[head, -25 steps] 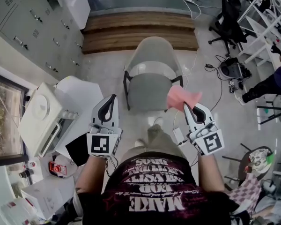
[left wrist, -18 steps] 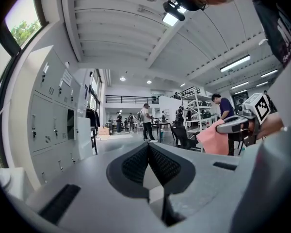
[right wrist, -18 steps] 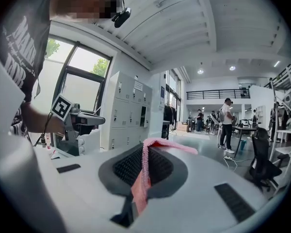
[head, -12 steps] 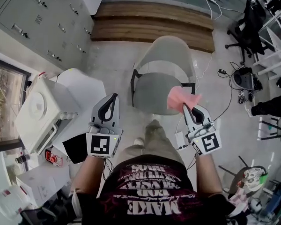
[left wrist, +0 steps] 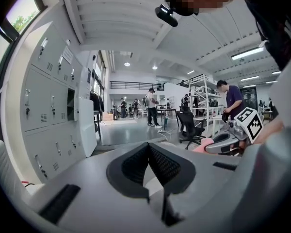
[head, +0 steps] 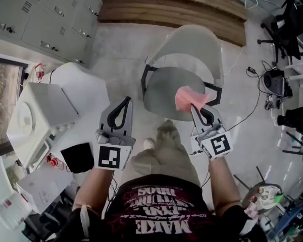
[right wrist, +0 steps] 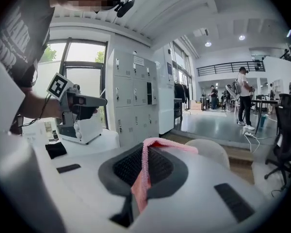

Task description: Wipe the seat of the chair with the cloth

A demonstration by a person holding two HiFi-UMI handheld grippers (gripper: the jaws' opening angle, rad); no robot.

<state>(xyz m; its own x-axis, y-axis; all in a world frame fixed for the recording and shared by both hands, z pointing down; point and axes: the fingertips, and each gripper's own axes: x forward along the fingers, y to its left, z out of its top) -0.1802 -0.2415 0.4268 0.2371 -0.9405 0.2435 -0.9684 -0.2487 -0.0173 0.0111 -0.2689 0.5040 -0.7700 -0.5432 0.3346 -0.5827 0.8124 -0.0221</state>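
A grey chair (head: 188,45) with a round seat (head: 164,92) stands in front of me on the floor. Over the seat's front right part hangs a pink cloth (head: 188,98), with my right gripper (head: 196,108) shut on it. In the right gripper view the cloth (right wrist: 146,169) is pinched between the dark pads and drapes over the tips, with the chair back (right wrist: 212,152) beyond. My left gripper (head: 126,101) is held left of the seat, off the chair, its jaws (left wrist: 148,146) shut on nothing.
A white table (head: 86,92) at my left carries a white appliance (head: 33,120) and a black item (head: 77,157). Grey lockers (head: 40,14) line the far left. A wooden step (head: 182,6) lies behind the chair. An office chair (head: 292,19) and cables lie to the right.
The chair has come closer and lower in the head view. Both grippers have moved forward, and the pink cloth now hangs over the seat's front right part.
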